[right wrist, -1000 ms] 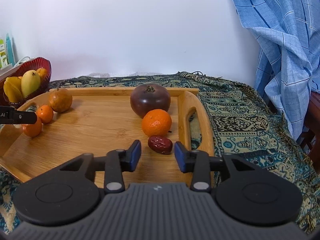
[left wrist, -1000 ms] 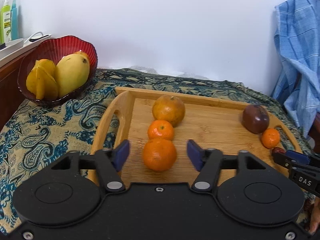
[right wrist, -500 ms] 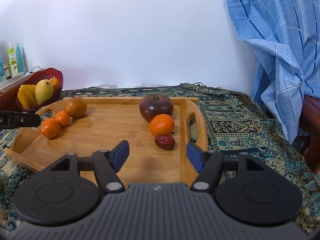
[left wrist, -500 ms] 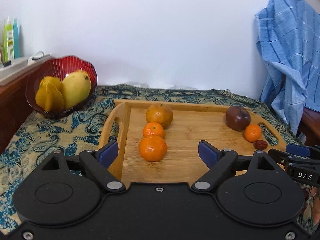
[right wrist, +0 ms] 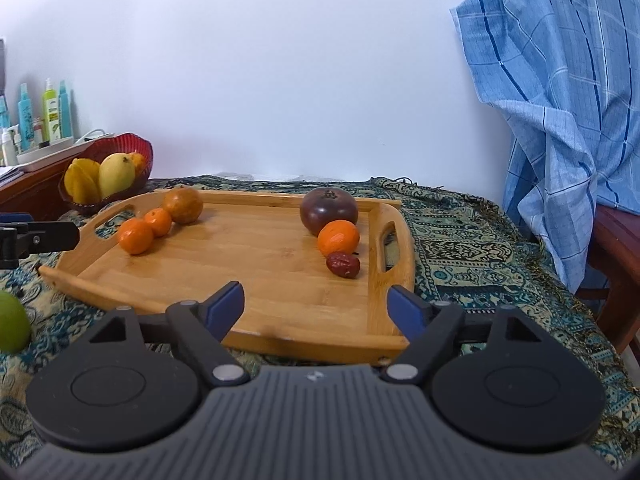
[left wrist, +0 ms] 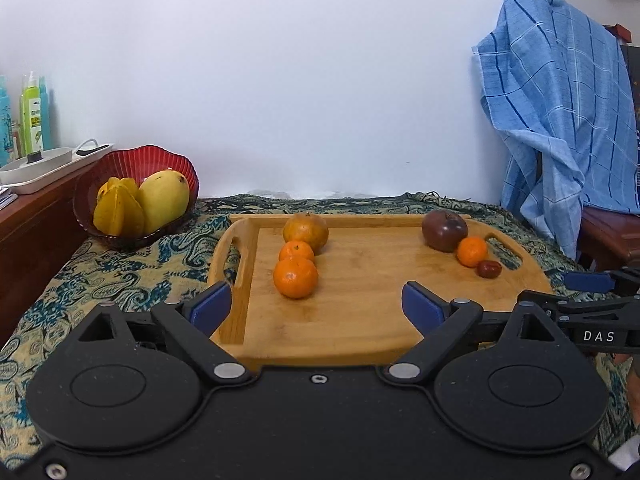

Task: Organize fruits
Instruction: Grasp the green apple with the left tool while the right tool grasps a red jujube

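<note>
In the left wrist view, your left gripper [left wrist: 316, 306] hangs over the near edge of the wooden tray [left wrist: 360, 320]. Its jaws are opening and stand wide apart, with nothing between them. On the left part of the tray three fruits make a line: a big orange [left wrist: 295, 277] nearest to you, a small orange [left wrist: 296, 251] touching it behind, and a brownish round fruit [left wrist: 306, 231] at the far end. On the right part lie a dark purple fruit [left wrist: 444, 230], another orange [left wrist: 472, 251] and a small red date [left wrist: 488, 269]. Far left, a red bowl [left wrist: 120, 160] holds a mango [left wrist: 163, 201] and a starfruit [left wrist: 118, 209].

In the right wrist view, your right gripper [right wrist: 316, 306] is also near the tray's near edge, jaws opening, nothing between them. A green fruit [right wrist: 12, 326] lies on the patterned cloth [right wrist: 460, 248] at the left, off the tray.
</note>
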